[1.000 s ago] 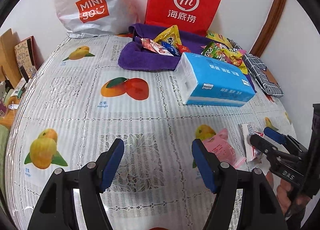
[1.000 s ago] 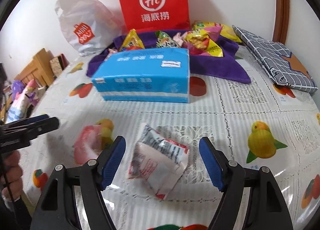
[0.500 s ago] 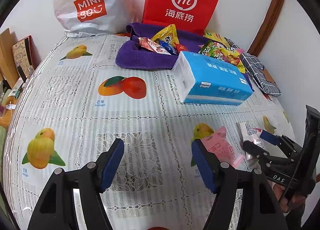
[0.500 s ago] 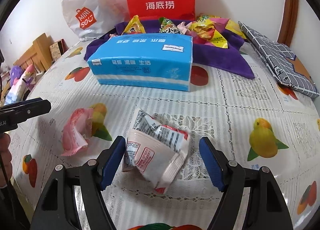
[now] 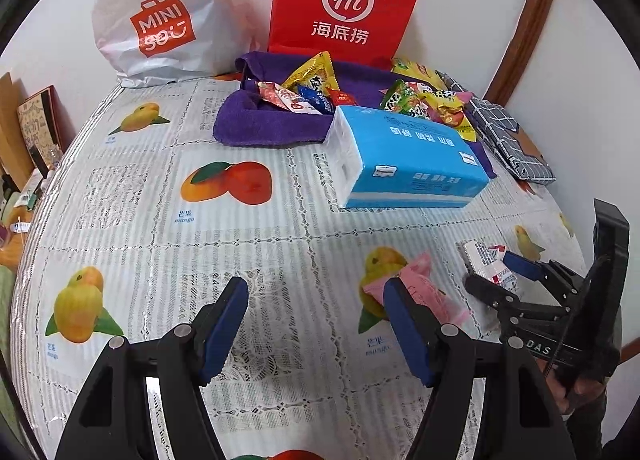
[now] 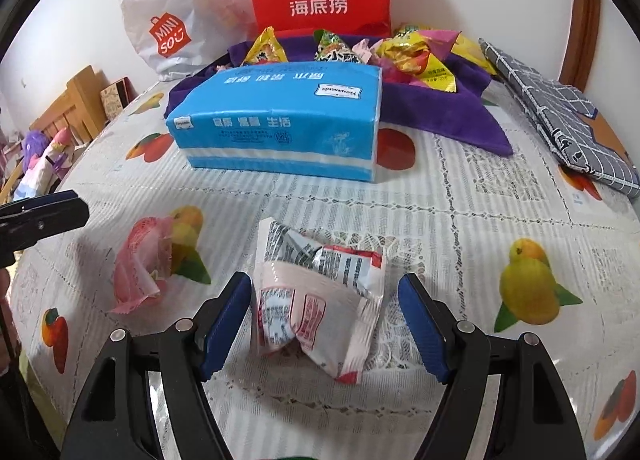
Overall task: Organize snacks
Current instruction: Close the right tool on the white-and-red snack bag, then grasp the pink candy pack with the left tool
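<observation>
A white and red snack packet [image 6: 320, 296] lies on the tablecloth between the open fingers of my right gripper [image 6: 324, 320]; in the left wrist view the packet [image 5: 486, 262] sits between the right gripper's fingers [image 5: 520, 265]. A pink snack packet [image 6: 140, 268] lies to its left; it also shows in the left wrist view [image 5: 424, 292], just beyond the right finger of my left gripper [image 5: 316, 324], which is open and empty. A purple cloth [image 5: 260, 120] at the back holds several bright snack packets [image 5: 312, 88].
A blue tissue pack [image 6: 280, 120] lies in front of the purple cloth. A red paper bag [image 5: 344, 4] and a white Miniso bag [image 5: 160, 24] stand against the wall. A grey checked pouch [image 6: 560, 116] lies at the right. Wooden furniture stands off the table's left edge.
My right gripper has moved forward and down so the white and red packet now sits between its open fingers. My left gripper has drifted slightly forward.
</observation>
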